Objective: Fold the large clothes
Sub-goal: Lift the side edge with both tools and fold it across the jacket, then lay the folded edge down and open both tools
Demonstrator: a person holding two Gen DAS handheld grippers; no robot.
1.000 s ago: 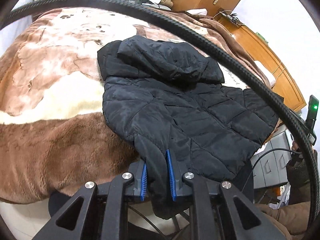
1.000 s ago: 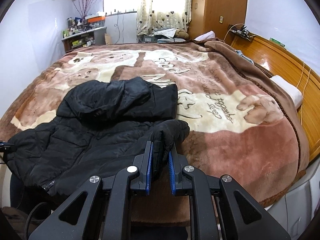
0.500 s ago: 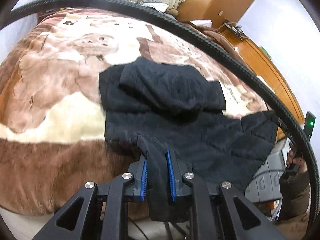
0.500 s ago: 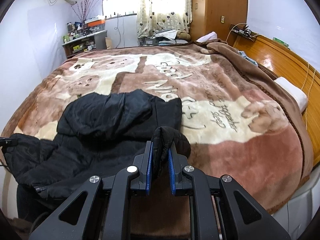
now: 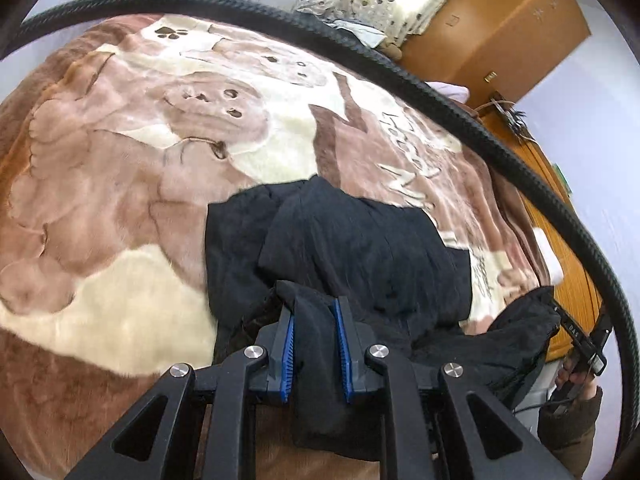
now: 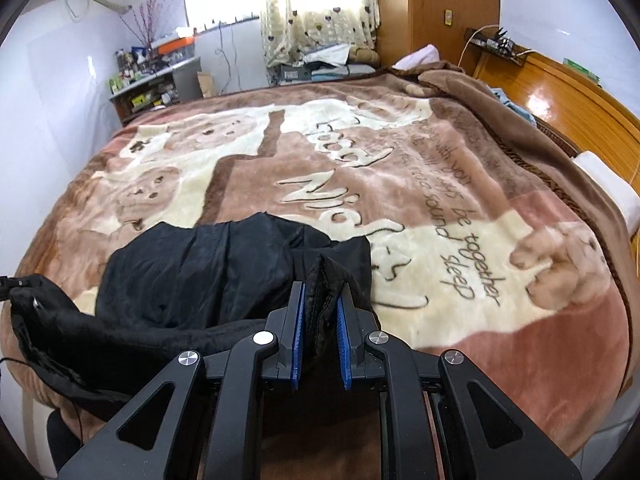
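Plush bear-print blanket (image 6: 460, 216) covers the bed; our black puffer jacket (image 5: 360, 248) lies at its near edge. Left gripper (image 5: 314, 344) and right gripper (image 6: 320, 332) jaws pinch its hem corners. We judge it soft, bulky, slippery: grip the seams.

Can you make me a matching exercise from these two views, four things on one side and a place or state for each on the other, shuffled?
Column one:
1. black puffer jacket
2. teddy bear blanket
3. left hand-held gripper
4. wooden headboard

Column two:
A. spread over the whole bed
B. along the right edge of the bed
C. lying at the near end of the bed
D. shut on a fold of black fabric

Pairs: 1-C, 2-A, 3-D, 4-B
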